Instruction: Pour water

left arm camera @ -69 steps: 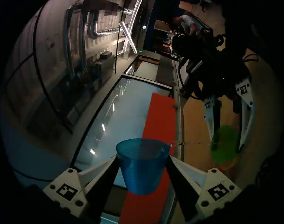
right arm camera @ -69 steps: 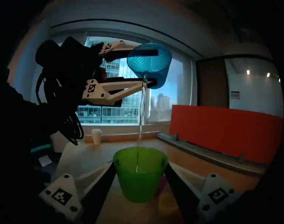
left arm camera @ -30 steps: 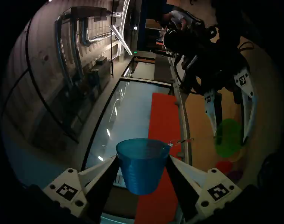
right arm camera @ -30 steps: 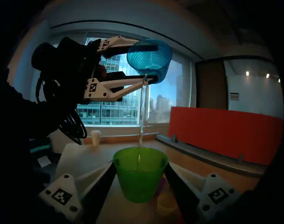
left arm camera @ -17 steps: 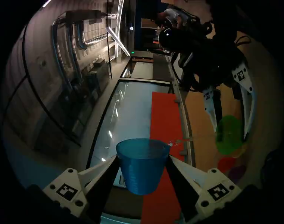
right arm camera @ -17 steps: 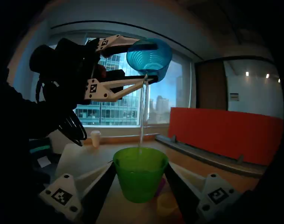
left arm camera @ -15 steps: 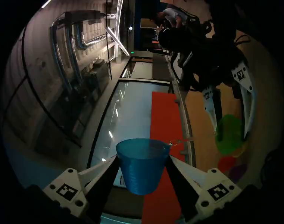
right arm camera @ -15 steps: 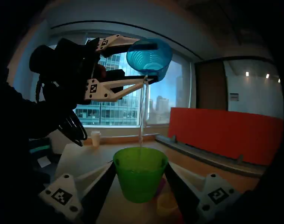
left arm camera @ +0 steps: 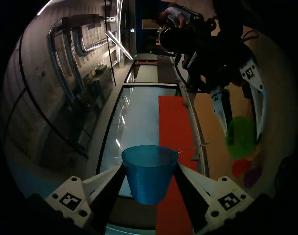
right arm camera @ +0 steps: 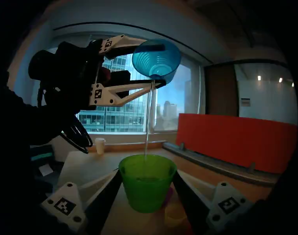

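The left gripper [left arm camera: 149, 169] is held high and rolled onto its side, its 2 fingers clamped on the tipped blue cup [left arm camera: 149, 186]. The right gripper [right arm camera: 147, 178] sits level below it, both fingers pressing the upright green cup [right arm camera: 147, 194].

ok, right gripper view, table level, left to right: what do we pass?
small white cup by the window → green cup in the right gripper → red panel
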Demonstrator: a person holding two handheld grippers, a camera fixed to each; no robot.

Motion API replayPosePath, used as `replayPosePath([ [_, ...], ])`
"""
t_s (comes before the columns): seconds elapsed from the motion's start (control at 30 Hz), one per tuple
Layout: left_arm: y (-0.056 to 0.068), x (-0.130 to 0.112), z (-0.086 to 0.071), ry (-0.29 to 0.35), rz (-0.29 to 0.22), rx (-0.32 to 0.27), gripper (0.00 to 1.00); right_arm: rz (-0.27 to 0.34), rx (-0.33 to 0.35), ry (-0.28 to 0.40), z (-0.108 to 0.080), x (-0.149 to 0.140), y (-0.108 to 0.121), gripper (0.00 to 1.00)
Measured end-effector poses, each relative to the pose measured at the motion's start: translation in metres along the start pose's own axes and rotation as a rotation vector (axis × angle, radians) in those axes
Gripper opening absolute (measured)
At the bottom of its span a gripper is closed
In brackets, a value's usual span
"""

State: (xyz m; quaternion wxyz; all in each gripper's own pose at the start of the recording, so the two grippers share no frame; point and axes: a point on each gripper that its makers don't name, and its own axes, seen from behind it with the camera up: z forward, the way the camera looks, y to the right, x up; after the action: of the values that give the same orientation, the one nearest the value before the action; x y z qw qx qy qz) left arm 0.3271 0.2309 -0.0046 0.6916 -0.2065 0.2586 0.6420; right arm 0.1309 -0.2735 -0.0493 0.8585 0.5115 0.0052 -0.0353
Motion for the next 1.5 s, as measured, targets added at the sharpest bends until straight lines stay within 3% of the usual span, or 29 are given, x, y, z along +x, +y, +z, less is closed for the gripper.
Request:
replayPosePath([
  [0.6, 0.002, 0.008, -0.005, 0.002, 0.026, 0.007, 0.84, -0.001, -0.003, 0.001, 0.0, 0.0, 0.002, 0.9],
  [1.0, -0.007, 0.004, -0.003, 0.005, 0.013, 0.012, 0.84, -0.001, -0.005, 0.005, -0.001, 0.0, 0.002, 0.9],
  [1.2, -0.009, 0.001, -0.004, 0.003, -0.073, 0.026, 0.84, 0.002, -0.009, 0.011, -0.002, 0.001, 0.004, 0.9],
  [1.5, -0.009, -0.009, -0.007, 0.013, -0.322, 0.05, 0.84, 0.002, -0.015, 0.015, -0.006, 0.001, 0.006, 0.9],
])
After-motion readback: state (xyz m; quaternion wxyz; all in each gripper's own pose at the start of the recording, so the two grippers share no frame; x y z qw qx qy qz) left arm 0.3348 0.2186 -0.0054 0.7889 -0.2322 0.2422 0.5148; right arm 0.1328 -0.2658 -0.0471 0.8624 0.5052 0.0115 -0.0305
